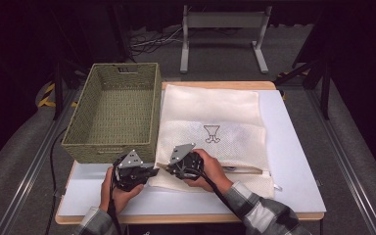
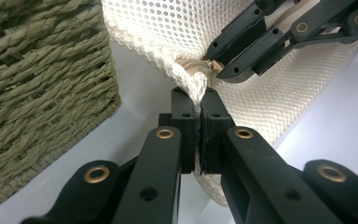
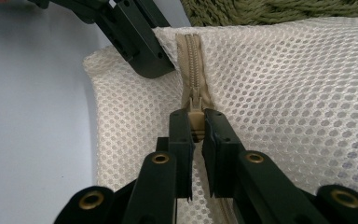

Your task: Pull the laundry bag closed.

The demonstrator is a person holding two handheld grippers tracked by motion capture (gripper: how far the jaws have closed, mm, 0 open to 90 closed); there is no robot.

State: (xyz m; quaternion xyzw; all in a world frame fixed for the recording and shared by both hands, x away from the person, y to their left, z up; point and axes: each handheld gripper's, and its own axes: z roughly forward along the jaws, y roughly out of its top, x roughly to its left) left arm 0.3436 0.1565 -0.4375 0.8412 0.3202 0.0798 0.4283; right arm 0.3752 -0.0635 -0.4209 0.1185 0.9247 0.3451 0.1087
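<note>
Holding the mesh laundry bag (image 1: 210,122) corner w/ my left claw (image 2: 199,95), clamped shut on the fabric just below the zipper end. Right claw (image 3: 195,122) is closed on the zipper pull (image 3: 194,116), right ahead of its jaws. Bag lies flat on the desk (image 1: 293,161), beside the woven basket (image 1: 115,110). Best approach imo: keep left anchor taut, draw pull straight along the zipper teeth (image 3: 192,60), no twisting, so mesh doesn't snag.

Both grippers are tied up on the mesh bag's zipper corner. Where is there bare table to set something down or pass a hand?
Free: the white table strip right of the mesh bag, the front strip along the near edge, and inside the wicker basket. Crowded: the bag's near-left corner, where the left gripper pinches fabric and the right gripper clamps the zipper pull, close against the basket.
</note>
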